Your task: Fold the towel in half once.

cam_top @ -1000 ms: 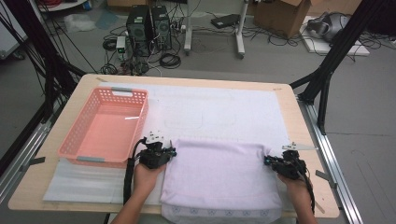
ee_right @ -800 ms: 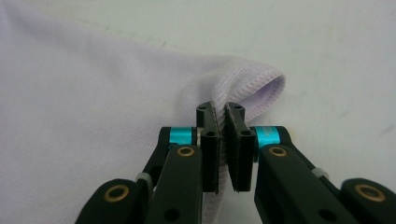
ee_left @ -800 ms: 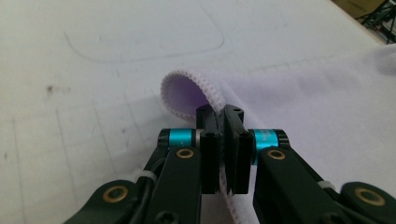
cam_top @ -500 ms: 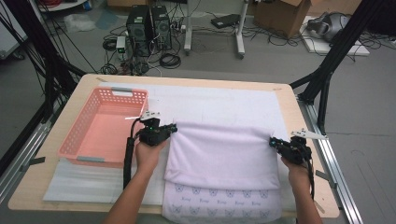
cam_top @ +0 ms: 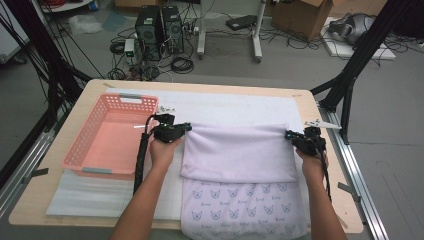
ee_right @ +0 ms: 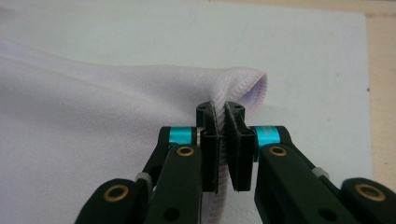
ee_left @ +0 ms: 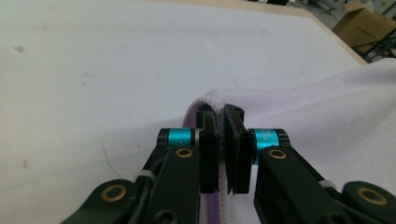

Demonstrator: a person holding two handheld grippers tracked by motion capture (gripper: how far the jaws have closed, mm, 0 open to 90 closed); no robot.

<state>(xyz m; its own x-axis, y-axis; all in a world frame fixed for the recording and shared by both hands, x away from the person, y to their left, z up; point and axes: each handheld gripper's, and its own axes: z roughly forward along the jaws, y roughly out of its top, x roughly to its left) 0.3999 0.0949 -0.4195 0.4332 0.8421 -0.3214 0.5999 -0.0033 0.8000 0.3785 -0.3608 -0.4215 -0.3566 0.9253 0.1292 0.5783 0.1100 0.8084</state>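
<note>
Two tools, one cloth, one basket, listed from the left.

Basket (cam_top: pixel 111 134): pink plastic, rectangular, lattice walls, nothing in it; it sits at the table's (cam_top: pixel 305 102) left side, beside the cloth, likely waiting for the finished fold.

Left tool (cam_top: pixel 186 128): black jaws with teal collars, pinched nearly closed on the cloth's left corner, the hem bunched between the pads (ee_left: pixel 208 140). Held low over the table, probably so the edge stays taut while it is carried across.

Cloth (cam_top: pixel 239 152): pale lilac, soft knit with a stitched hem, lying mid-table on a white mat (cam_top: pixel 235 107). Its near edge is lifted and doubled toward the far side, so a plain upper layer covers part of a lower layer printed with small animal faces (cam_top: pixel 242 205). The fold looks about half made.

Right tool (cam_top: pixel 290 135): same build, jaws clamped on the right corner (ee_right: pixel 252 81), level with its partner, seemingly to keep the fold line straight.
</note>
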